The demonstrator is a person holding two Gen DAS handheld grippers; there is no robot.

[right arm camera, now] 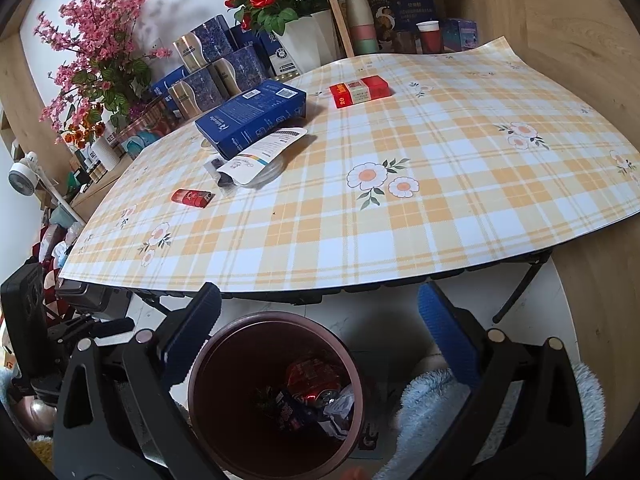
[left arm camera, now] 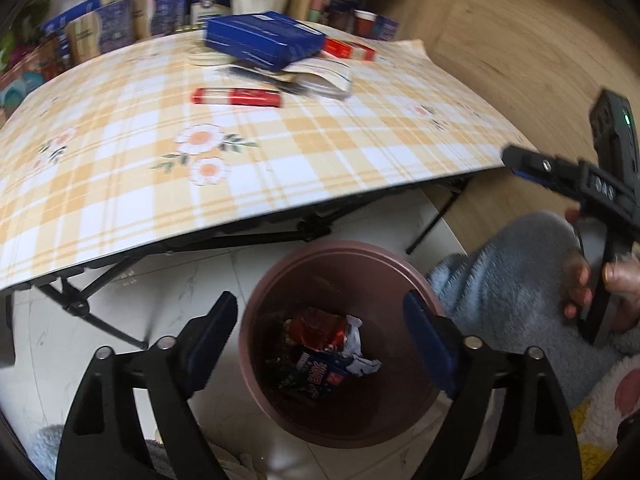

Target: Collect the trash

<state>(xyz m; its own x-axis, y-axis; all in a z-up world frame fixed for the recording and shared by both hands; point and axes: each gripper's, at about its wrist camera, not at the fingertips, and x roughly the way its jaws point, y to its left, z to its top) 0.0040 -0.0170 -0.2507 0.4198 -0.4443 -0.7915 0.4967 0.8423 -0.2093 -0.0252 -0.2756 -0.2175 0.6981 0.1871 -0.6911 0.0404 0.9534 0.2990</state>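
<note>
Bin (left arm camera: pixel 340 344) on the floor already has a few wrappers (left arm camera: pixel 320 344) in it, both the left gripper (left arm camera: pixel 320 336) and right gripper (right arm camera: pixel 320 336) hang wide open and empty over it, but boxes (right arm camera: pixel 250 118) and a lighter (right arm camera: pixel 191 197) still sit on the table (right arm camera: pixel 440 200).

tablecloth (right arm camera: pixel 440 208): orange-and-white plaid, white daisies with orange centres | bin (right arm camera: pixel 224 364) below tablecloth edge: maroon-brown; red, blue and white wrappers (left arm camera: pixel 328 352) inside | box (right arm camera: pixel 252 120) on tablecloth: dark blue | packet (right arm camera: pixel 360 91) beyond box: red and white | lighter (right arm camera: pixel 191 197): red
</note>
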